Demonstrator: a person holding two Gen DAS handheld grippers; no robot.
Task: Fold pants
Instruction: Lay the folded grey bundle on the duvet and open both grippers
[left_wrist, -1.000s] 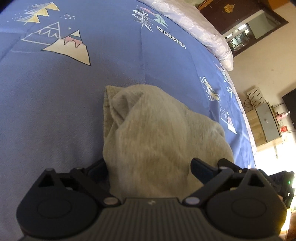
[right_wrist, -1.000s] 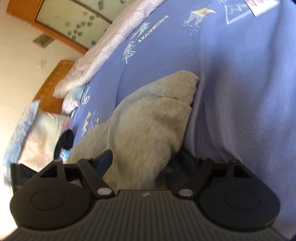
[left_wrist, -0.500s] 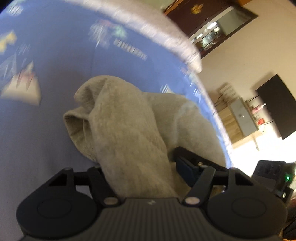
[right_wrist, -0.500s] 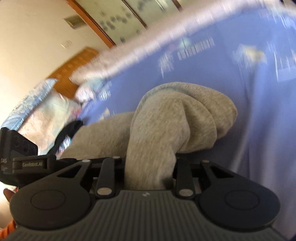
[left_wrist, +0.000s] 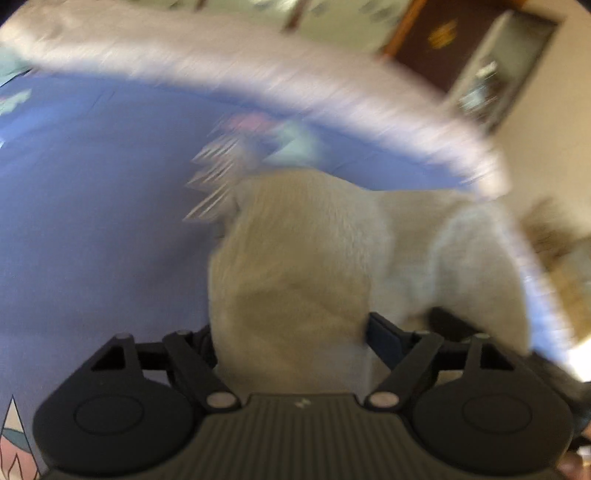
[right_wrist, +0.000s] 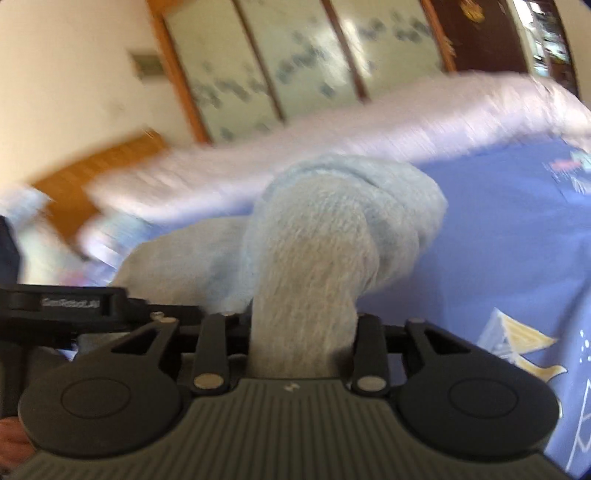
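The pants (left_wrist: 303, 266) are beige-grey knit cloth, bunched and lifted above a blue printed bedsheet (left_wrist: 92, 221). My left gripper (left_wrist: 291, 332) is shut on one edge of the pants, and the cloth hangs forward from its jaws. My right gripper (right_wrist: 303, 325) is shut on another part of the pants (right_wrist: 314, 258), which rises from the jaws in a thick roll and droops over. The fingertips of both grippers are hidden by cloth. The left gripper's body (right_wrist: 70, 302) shows at the left of the right wrist view. Both views are blurred by motion.
A pale quilt (left_wrist: 258, 81) lies along the far edge of the bed. Behind it stand wardrobe doors with patterned panels (right_wrist: 258, 70) and a dark wood cabinet (left_wrist: 472, 62). A wooden headboard (right_wrist: 92, 173) and a pillow sit at the left.
Both grippers have closed on the pants and lifted them off the sheet. Both views have tilted up toward the far wall, and the cloth now hangs bunched between the grippers.
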